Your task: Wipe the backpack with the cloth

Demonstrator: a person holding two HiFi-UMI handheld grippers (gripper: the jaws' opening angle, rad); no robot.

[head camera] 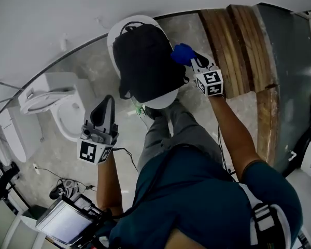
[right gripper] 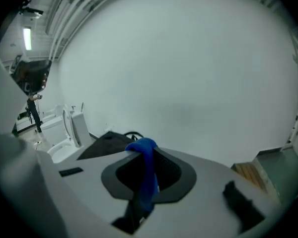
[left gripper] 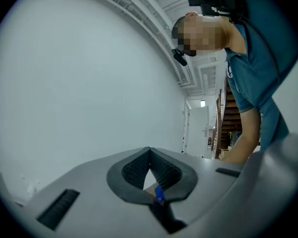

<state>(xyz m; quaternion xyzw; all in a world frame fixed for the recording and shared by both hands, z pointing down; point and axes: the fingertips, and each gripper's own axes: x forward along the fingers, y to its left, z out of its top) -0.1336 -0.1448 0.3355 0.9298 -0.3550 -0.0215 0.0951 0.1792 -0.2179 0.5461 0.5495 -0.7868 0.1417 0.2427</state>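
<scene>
Right gripper: fingers pinched cloth, beside backpack, which lay to its left.
Left gripper: fingers pressed together, farther off.

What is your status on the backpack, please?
Right gripper shut on cloth, beside backpack. Left gripper shut, held aside. Nothing in the way.

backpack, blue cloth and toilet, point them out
backpack (head camera: 145,61): head view, black front panel
blue cloth (head camera: 182,53): head view, bunched middle
toilet (head camera: 67,117): head view, white bowl
</scene>
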